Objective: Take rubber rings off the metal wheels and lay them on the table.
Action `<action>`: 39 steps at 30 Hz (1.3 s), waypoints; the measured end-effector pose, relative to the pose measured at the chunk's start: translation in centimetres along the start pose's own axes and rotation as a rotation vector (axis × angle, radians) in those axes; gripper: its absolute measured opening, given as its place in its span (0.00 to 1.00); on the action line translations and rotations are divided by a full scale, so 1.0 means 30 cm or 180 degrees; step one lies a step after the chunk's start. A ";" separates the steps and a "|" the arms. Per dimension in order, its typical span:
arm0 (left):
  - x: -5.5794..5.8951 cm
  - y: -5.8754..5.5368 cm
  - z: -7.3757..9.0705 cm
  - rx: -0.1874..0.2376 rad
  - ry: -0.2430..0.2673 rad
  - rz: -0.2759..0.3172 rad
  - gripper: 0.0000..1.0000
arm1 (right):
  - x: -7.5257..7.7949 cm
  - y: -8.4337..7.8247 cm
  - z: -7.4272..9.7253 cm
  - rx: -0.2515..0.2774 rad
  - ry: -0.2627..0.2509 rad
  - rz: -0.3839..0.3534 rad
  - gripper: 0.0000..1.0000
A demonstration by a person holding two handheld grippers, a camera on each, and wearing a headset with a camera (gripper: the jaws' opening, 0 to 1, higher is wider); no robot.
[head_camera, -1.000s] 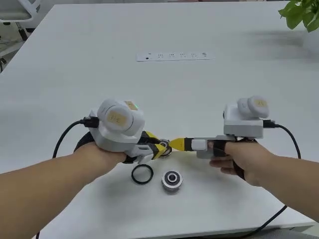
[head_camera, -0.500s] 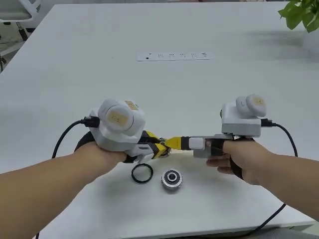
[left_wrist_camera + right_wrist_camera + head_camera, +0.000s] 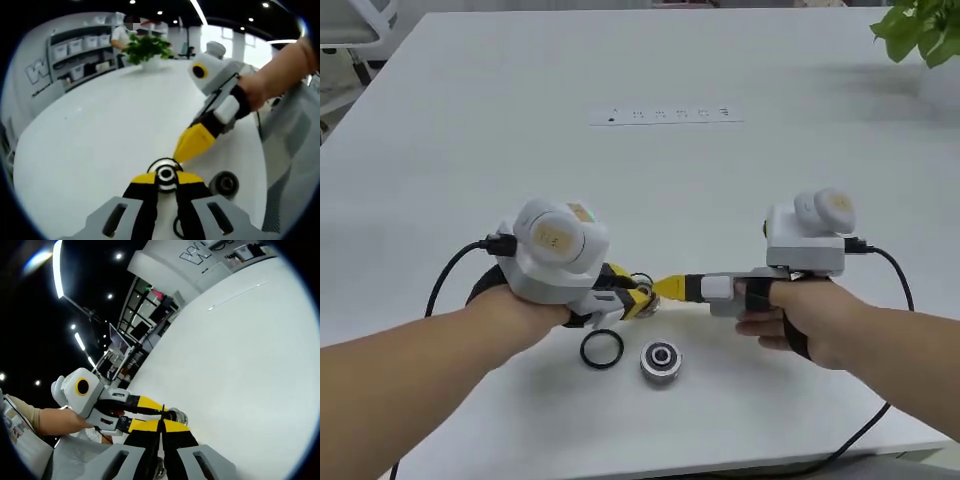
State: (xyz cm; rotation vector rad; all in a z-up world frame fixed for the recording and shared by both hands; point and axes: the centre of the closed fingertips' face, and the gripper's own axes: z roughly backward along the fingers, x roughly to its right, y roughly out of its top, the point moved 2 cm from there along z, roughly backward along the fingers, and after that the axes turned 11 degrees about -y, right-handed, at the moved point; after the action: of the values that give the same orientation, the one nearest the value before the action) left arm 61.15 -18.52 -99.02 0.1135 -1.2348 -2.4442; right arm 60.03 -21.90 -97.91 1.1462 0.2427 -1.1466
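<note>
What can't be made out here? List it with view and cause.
- Head view: the small metal wheel in the left gripper is mostly hidden by both grippers' yellow tips.
- Right gripper view: whether the right gripper pinches that wheel's thin black rubber ring is too small to tell.
- Head view: the white power strip markings are too small.
</note>
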 end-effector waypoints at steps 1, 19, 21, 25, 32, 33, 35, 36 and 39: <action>0.000 0.000 0.001 -0.0011 -0.0004 -0.0011 0.13 | 0.001 -0.001 0.000 -0.0007 -0.0009 0.0002 0.00; 0.026 0.023 0.089 0.0186 -0.0136 0.0029 0.25 | -0.030 0.007 0.006 0.0014 0.0035 0.0025 0.00; 0.033 0.029 0.109 0.0236 -0.0141 0.0040 0.26 | -0.039 0.008 0.008 0.0016 0.0048 0.0035 0.00; 0.052 0.040 0.154 0.0342 -0.0137 0.0079 0.29 | -0.057 0.008 0.010 0.0018 0.0081 0.0064 0.00; 0.070 0.038 0.222 0.0491 -0.0116 0.0130 0.32 | -0.094 -0.010 0.001 -0.0053 0.0144 0.0170 0.00; 0.073 0.034 0.234 0.0506 -0.0106 0.0140 0.32 | -0.101 -0.014 -0.001 -0.0072 0.0158 0.0186 0.00; 0.078 0.027 0.250 0.0521 -0.0092 0.0151 0.33 | -0.110 -0.020 -0.003 -0.0096 0.0178 0.0201 0.00; 0.080 0.021 0.261 0.0525 -0.0076 0.0153 0.33 | -0.115 -0.024 -0.004 -0.0110 0.0187 0.0216 0.00; 0.082 0.006 0.284 0.0550 -0.0037 0.0196 0.34 | -0.122 -0.033 -0.009 -0.0151 0.0204 0.0242 0.00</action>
State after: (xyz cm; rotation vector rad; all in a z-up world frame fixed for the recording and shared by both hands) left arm 56.83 -13.12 -93.44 0.1079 -1.4319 -2.2865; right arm 57.66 -19.49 -96.17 1.1421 0.2720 -1.0334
